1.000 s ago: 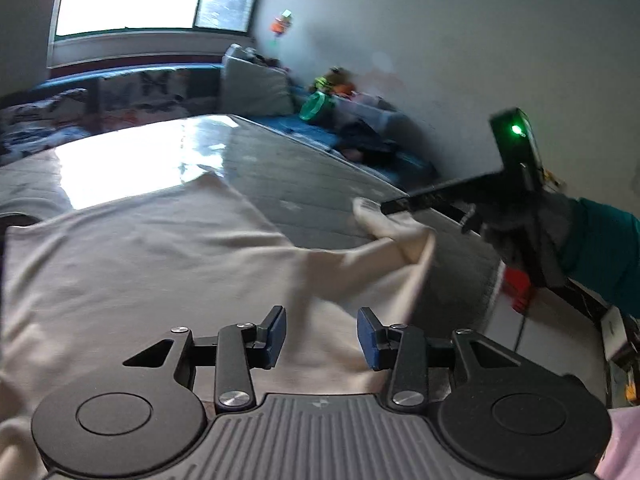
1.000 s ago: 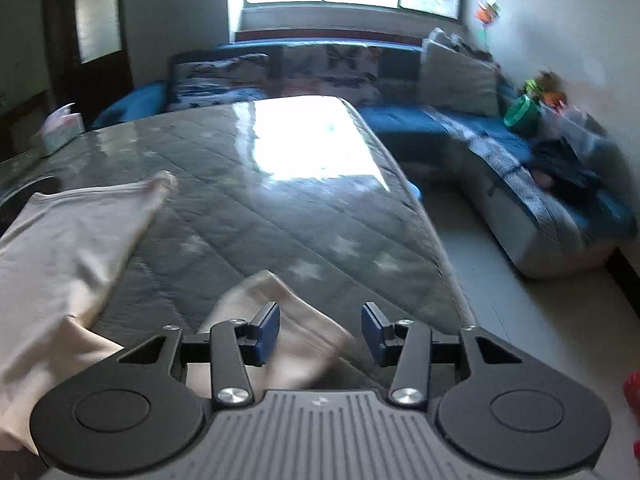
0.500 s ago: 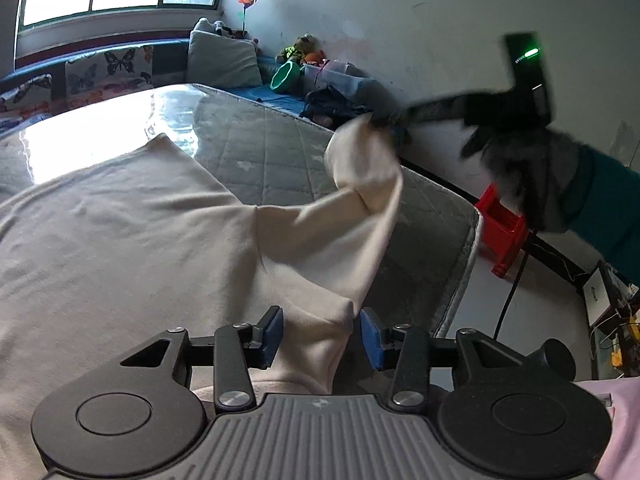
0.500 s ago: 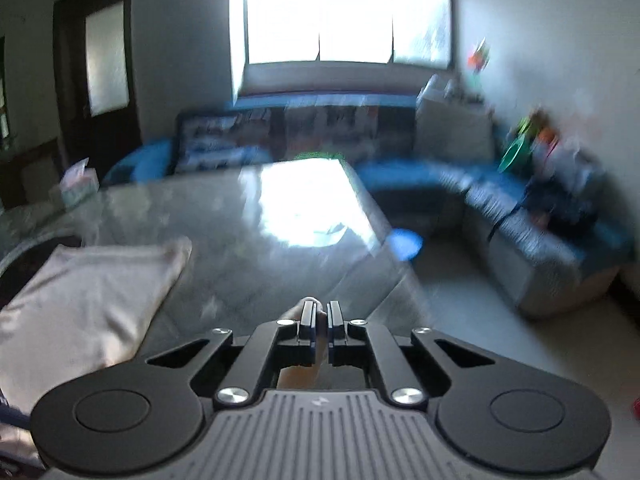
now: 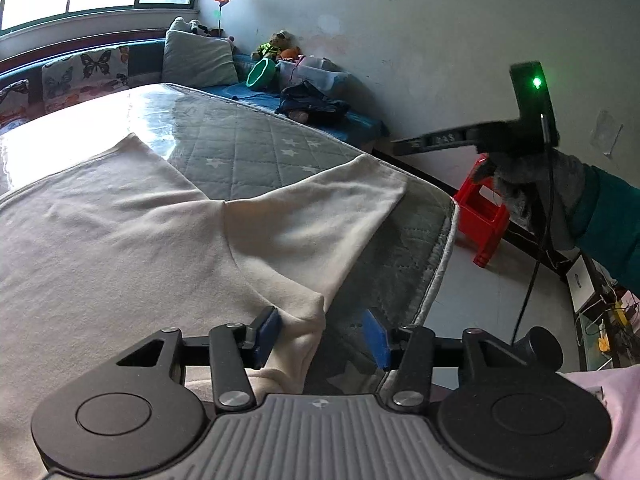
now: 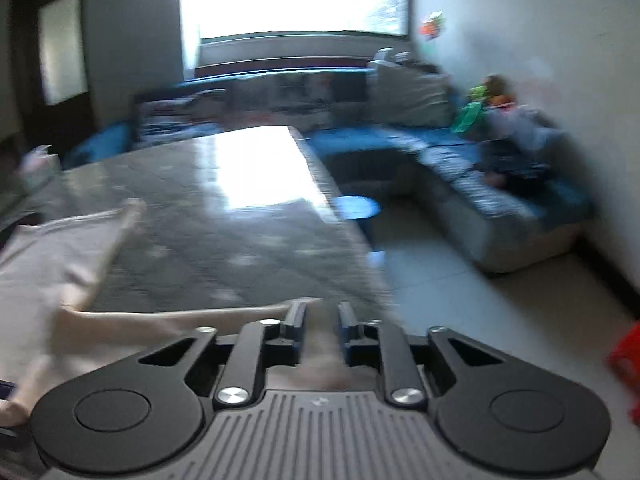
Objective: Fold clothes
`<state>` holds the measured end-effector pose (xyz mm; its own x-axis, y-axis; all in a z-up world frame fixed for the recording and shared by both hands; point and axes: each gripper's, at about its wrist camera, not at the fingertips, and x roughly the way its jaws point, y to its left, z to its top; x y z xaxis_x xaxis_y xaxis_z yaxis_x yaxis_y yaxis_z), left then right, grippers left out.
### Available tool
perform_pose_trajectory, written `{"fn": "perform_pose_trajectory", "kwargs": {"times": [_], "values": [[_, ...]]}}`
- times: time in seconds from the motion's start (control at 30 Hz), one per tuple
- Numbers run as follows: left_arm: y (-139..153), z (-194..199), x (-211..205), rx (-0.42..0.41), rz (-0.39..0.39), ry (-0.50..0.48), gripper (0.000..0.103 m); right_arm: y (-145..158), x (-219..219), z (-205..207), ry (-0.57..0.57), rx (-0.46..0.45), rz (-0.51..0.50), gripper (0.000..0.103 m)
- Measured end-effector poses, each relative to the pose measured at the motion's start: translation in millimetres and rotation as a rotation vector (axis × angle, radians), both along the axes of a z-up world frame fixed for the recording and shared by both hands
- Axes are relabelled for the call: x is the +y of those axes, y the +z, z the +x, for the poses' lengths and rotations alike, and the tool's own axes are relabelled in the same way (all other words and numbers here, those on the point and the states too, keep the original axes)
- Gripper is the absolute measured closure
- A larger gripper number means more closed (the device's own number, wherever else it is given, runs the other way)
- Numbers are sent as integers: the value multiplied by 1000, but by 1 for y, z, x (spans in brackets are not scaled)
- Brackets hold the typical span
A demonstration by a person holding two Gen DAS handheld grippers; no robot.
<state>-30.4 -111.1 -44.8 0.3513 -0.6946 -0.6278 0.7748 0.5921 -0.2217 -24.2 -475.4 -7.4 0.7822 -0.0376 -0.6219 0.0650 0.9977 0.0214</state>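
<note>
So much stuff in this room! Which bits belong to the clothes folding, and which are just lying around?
Part of the job:
cream garment
quilted mattress
left gripper
right gripper

Just lying about:
red stool
green bowl
grey cushion
stuffed toy

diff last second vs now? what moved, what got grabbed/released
The right gripper pinched the sleeve, lifted it, then let go: its jaws are opening and the sleeve lies flat on the mattress. The left gripper is opening around the shirt fold. The shirt body stayed spread.
</note>
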Motion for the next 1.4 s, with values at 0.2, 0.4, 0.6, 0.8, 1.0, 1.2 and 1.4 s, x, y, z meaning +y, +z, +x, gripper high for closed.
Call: {"fn": "perform_pose_trajectory", "kwargs": {"times": [0.2, 0.4, 0.6, 0.8, 1.0, 1.2, 1.4], "values": [[3, 0, 4, 13, -6, 18, 52, -25, 13, 30, 79, 68, 14, 75], [7, -1, 19, 28, -47, 89, 47, -33, 9, 54, 68, 53, -39, 74], [25, -8, 65, -34, -124, 275, 40, -21, 28, 57, 112, 19, -97, 58], [28, -4, 141, -48, -125, 598, 40, -10, 60, 44, 240, 3, -5, 44], [11, -3, 202, -19, -91, 834, 36, -5, 106, 32, 408, 0, 40, 33], [3, -7, 245, -22, -94, 952, 36, 1, 150, 27, 554, 11, 38, 31], [2, -2, 278, -57, -52, 1004, 35, -3, 193, 24, 712, 59, 30, 30]]}}
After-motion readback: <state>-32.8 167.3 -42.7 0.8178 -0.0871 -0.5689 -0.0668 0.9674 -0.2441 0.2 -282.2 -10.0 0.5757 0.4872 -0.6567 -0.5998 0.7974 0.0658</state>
